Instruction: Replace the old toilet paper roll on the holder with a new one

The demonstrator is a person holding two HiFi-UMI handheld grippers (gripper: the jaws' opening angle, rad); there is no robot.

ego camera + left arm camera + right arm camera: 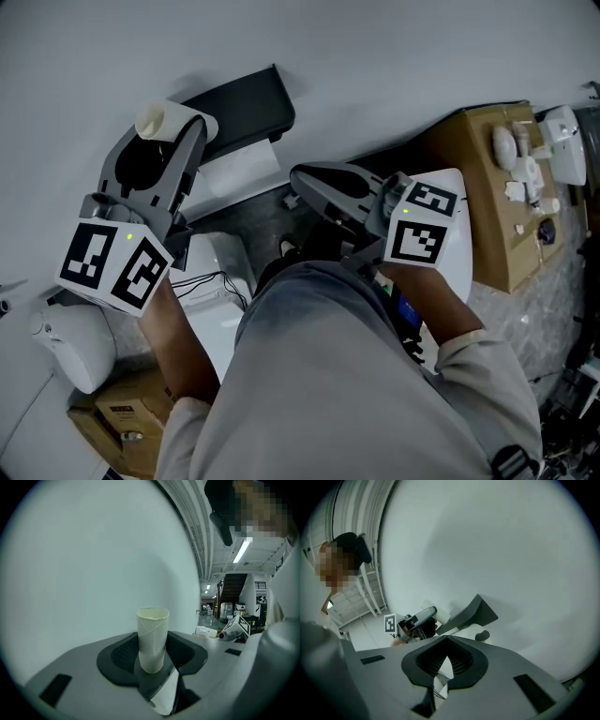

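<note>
An empty cream cardboard tube [165, 116] stands upright between the jaws of my left gripper [169, 142], which is shut on it just left of the wall holder. The left gripper view shows the tube [152, 637] clamped between the dark pads [123, 656]. The black holder [249, 105] is fixed to the pale wall, with a white part [239, 169] under its cover. My right gripper [302, 178] hangs below and right of the holder, shut with nothing in it. In the right gripper view its pads meet [445, 660], and beyond them are the holder [469, 613] and the tube [427, 606].
A brown cardboard box [495, 192] with small white items on top sits at the right by the wall. A white fixture [217, 277] with a cable is below the holder. A white rounded object [73, 345] and another cardboard box [124, 412] lie at the lower left.
</note>
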